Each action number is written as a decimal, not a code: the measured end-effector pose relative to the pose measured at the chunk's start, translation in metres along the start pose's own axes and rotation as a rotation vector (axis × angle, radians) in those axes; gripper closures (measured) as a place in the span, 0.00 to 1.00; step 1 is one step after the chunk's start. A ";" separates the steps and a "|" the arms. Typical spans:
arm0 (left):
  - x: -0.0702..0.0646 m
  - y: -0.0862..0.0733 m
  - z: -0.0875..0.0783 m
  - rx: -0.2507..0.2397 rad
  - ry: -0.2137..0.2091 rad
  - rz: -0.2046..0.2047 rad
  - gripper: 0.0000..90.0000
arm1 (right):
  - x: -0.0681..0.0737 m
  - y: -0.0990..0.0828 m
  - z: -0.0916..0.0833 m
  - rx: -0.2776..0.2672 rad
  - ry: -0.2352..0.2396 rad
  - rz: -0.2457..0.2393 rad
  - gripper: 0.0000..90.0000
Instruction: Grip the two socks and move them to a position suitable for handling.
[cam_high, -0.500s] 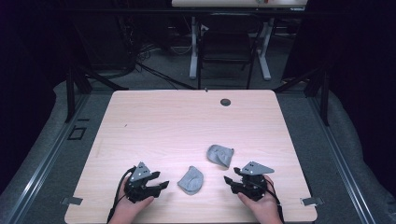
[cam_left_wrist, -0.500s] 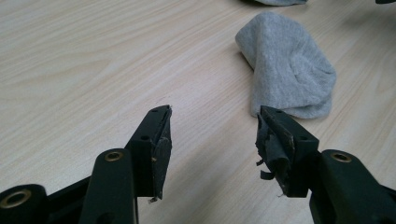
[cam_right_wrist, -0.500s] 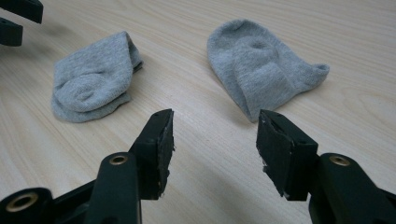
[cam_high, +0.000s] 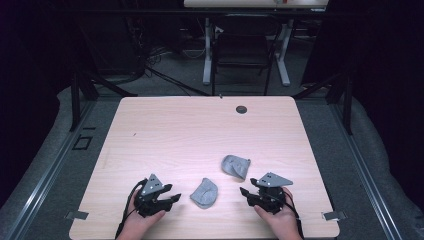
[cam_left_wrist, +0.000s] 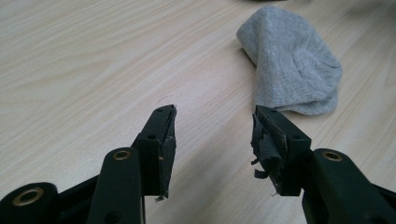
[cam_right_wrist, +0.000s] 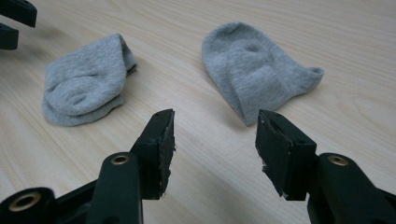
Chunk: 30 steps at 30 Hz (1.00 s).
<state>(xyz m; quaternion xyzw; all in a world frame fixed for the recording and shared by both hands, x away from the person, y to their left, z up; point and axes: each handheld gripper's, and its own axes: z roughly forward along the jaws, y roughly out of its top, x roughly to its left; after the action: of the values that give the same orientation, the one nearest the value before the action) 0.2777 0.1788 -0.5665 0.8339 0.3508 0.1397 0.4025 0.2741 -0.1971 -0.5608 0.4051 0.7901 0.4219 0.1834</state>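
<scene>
Since both items in hand are small grey socks, they should handle as light, limp knit: no stiffness, no fragility, little slip, but they will drape and unfold if lifted by one layer.

Near sock (cam_high: 204, 193): lower centre of the high view, folded on itself, between the two grippers. In the left gripper view it lies upper right, just beyond the right jaw. Suggested hold: pinch the doubled edge, through both layers, low against the table (cam_high: 175, 135).

Far sock (cam_high: 236, 166): right of centre in the high view, just above and left of the right gripper (cam_high: 246, 192); crumpled, cuff opening turned toward the right of the right gripper view (cam_right_wrist: 254, 70). Suggested hold: the cuff rim or a raised fold.

Left gripper (cam_high: 175, 197): jaws spread wide, nothing between them, pads worn and frayed, pointed toward the near sock but apart from it.

Right gripper: jaws likewise released, empty, near the far sock, not touching.

Writing: no brand, label or print readable on either sock or on the table. One dark round hole (cam_high: 241, 109) at the table's upper edge.
</scene>
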 end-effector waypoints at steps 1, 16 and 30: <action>0.000 0.000 0.000 -0.005 -0.003 -0.008 0.55 | 0.000 0.000 0.000 -0.001 -0.001 0.001 0.52; -0.005 0.013 0.004 -0.032 -0.026 0.010 0.71 | 0.002 0.001 -0.001 0.022 0.007 -0.006 0.61; -0.021 0.038 0.023 0.005 -0.050 0.059 1.00 | 0.000 0.001 -0.001 0.035 0.003 -0.009 0.61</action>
<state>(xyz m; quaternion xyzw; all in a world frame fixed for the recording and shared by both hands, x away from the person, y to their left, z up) 0.2928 0.1348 -0.5512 0.8481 0.3162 0.1298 0.4048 0.2735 -0.1975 -0.5596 0.4042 0.7993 0.4080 0.1771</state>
